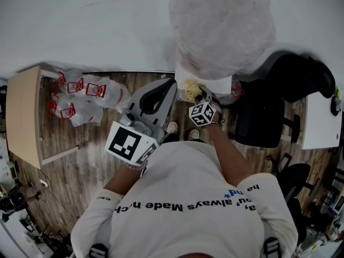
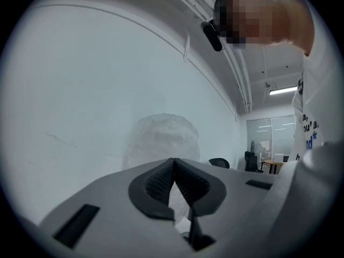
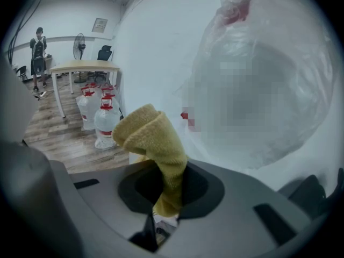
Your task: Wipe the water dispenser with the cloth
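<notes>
Water dispenser (image 1: 214,84) stood against the white wall, with its upturned bottle (image 1: 221,28) wrapped in clear plastic. Just in front of the dispenser, the right gripper (image 3: 167,195) pinched the yellow cloth (image 3: 153,138) between its 2 jaws, the cloth bunching above them. To the dispenser's left, the left gripper (image 2: 173,168) had its jaws pressed together on nothing. Farther left of the dispenser, red-capped water jugs (image 1: 86,95) sat on the floor.
</notes>
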Motion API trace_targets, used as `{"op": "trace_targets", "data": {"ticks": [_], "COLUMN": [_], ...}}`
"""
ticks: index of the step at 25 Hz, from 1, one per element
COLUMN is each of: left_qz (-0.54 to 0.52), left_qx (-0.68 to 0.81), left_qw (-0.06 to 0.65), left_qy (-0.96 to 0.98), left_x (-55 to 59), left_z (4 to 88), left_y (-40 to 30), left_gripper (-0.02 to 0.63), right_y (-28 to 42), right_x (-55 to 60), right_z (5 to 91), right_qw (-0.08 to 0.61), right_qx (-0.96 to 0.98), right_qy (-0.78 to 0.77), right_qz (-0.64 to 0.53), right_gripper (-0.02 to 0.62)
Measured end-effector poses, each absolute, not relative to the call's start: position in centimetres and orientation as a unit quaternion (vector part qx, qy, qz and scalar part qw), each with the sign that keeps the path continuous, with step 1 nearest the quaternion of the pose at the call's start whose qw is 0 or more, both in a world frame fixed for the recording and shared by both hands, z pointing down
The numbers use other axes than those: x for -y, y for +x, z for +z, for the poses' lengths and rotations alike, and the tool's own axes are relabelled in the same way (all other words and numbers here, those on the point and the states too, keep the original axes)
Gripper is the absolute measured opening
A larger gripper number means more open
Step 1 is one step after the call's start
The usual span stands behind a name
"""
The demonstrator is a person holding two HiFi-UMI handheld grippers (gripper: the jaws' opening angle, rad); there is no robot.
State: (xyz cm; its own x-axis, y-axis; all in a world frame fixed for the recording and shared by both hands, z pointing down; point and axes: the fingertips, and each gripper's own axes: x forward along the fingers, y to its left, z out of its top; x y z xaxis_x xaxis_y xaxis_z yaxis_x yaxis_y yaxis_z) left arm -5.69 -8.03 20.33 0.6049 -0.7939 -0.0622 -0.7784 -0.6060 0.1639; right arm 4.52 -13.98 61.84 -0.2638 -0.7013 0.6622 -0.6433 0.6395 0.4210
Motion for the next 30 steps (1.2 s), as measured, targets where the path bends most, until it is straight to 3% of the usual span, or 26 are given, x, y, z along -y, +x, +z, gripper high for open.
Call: {"op": "trace_targets", "data": {"ticks": [21,30], "left_qz": [-0.069,-0.068], "left_qx": [0.437,0.435], "left_qw": [0.055,0.056], "left_qy": [0.895,0.896], "left_x": [8.1,7.7], "left_z": [19.9,20.1], "left_y": [-5.8,-5.4], "left_gripper": [0.018,0.018], "right_y": [4.4,5.8], "right_x": [13.7,14.9], "right_z": [61.6,58.1], "right_qw": [0.444,0.41], "right_qx": [0.793,0.789], "right_qy": [0.418,0.457], "right_qz": [-0.007,-0.025], "right_gripper": [0.06,0.06]}}
